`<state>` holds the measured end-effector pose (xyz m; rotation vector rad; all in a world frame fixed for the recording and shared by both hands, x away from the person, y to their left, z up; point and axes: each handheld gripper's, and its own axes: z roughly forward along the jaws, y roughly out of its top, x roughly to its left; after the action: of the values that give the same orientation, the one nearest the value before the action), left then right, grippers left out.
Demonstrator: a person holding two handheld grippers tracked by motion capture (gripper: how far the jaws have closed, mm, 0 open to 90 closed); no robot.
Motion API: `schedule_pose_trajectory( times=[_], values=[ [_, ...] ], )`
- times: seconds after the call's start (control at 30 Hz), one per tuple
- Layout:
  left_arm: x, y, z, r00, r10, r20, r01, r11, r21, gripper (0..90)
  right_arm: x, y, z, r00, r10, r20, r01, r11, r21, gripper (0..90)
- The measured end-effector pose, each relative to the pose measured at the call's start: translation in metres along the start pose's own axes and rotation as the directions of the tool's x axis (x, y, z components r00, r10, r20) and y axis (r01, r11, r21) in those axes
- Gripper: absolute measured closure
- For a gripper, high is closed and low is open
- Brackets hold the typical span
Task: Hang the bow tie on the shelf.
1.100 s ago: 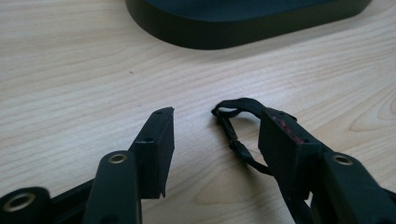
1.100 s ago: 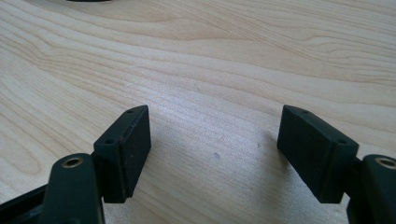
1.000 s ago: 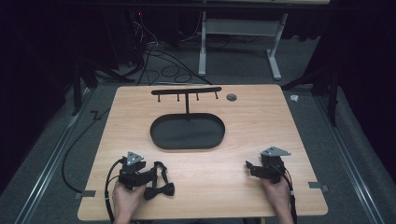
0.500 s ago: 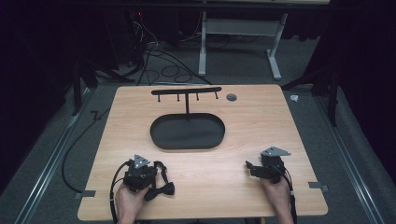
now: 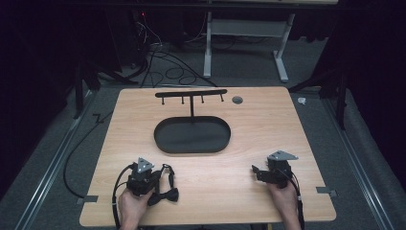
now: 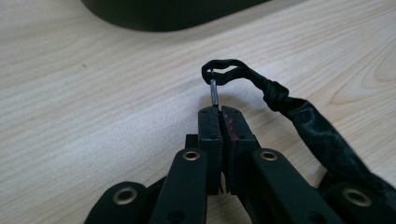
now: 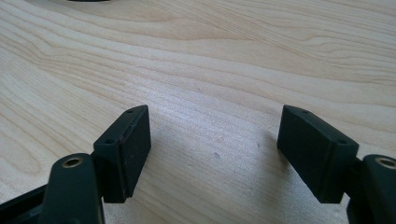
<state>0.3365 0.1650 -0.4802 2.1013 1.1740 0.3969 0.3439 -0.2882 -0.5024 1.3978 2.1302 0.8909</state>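
Note:
A black bow tie [image 5: 166, 195] lies near the table's front left, its satin strap [image 6: 308, 123] running away from the bow. My left gripper [image 5: 154, 175] has just been closing its jaws and is now shut on the strap's small metal clasp [image 6: 214, 91], which sticks out from between the tips [image 6: 219, 112]. The strap's end loop [image 6: 229, 70] hangs on that clasp. My right gripper [image 5: 256, 171] rests at the front right. Its jaws stand open [image 7: 212, 126] over bare wood with nothing between them.
A black oval tray [image 5: 160, 139] sits mid-table. Behind it rises a black T-shaped stand [image 5: 191, 93] with several small hooks under its bar. A round grommet [image 5: 237, 99] is set in the tabletop at the back. Cables lie on the floor beyond.
The left gripper's jaws have closed together onto the strap's clasp. Both hands stay where they were.

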Motion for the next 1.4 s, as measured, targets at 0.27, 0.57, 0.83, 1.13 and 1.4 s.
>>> schedule_pose_trajectory(
  times=[0.27, 0.57, 0.83, 1.13, 1.4],
  values=[
    [-0.004, 0.014, -0.019, 0.9997, 0.023, 0.009, -0.022, 0.9968, -0.077, 87.6, 0.000, 0.000, 0.000, 1.0000, 0.000, 0.000, 0.000, 1.000, -0.001, 27.0],
    [-0.009, 0.033, -0.035, 0.9975, 0.070, -0.003, -0.070, 0.9877, -0.140, 87.6, 0.000, 0.000, 0.000, 1.0000, -0.001, -0.001, 0.001, 1.000, -0.001, 27.0],
    [-0.010, 0.046, -0.041, 0.9955, 0.095, -0.011, -0.095, 0.9807, -0.171, 87.6, 0.000, 0.000, 0.000, 1.0000, -0.001, -0.001, 0.001, 1.000, 0.000, 27.0],
    [-0.012, 0.065, -0.047, 0.9929, 0.119, -0.008, -0.118, 0.9721, -0.202, 87.6, 0.000, 0.000, 0.000, 1.0000, -0.001, -0.001, 0.001, 1.000, -0.002, 27.0],
    [-0.012, 0.081, -0.048, 0.9915, 0.130, 0.004, -0.126, 0.9664, -0.224, 87.6, 0.000, 0.000, 0.000, 1.0000, 0.000, -0.002, 0.000, 1.000, -0.001, 27.0]
  ],
)
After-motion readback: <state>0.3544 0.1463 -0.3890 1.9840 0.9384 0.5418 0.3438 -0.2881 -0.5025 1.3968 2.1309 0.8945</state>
